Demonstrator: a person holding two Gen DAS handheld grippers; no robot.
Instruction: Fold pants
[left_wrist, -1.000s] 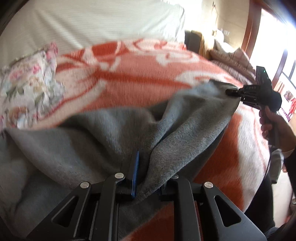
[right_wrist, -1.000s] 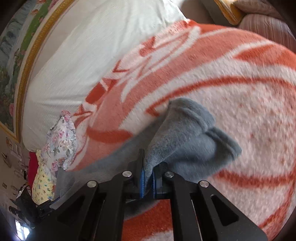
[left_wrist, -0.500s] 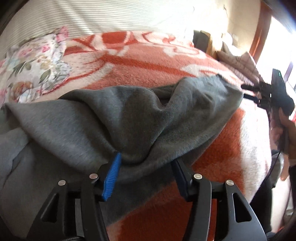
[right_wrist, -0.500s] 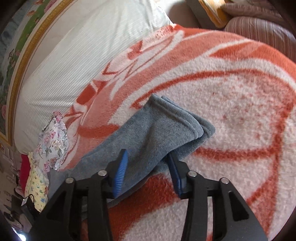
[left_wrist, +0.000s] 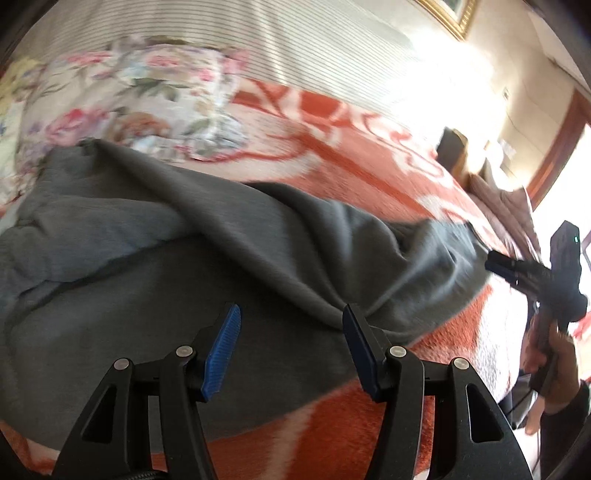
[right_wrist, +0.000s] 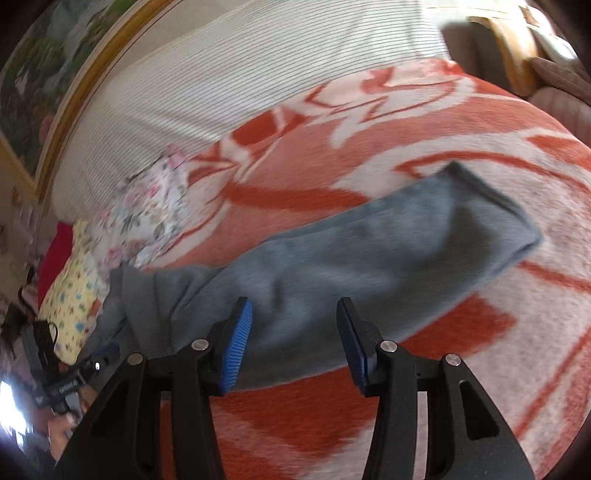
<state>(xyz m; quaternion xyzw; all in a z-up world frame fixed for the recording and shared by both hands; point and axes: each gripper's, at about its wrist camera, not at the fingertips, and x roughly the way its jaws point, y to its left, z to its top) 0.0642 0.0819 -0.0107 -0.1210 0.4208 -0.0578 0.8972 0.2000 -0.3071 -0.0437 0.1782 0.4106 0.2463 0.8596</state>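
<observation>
The bed is covered by an orange-and-white patterned blanket (right_wrist: 369, 147) that fills most of both views. Directly on it lie the grey pants (right_wrist: 351, 258), stretched across the middle with the cuffs out toward three o'clock in the right wrist view. At about ten o'clock from the pants rests a floral cloth (left_wrist: 140, 107), touching their edge, and beside it what may be a yellow printed cloth (right_wrist: 74, 295), though blur obscures it. Toward twelve o'clock a striped white sheet (right_wrist: 258, 66) borders the blanket.
</observation>
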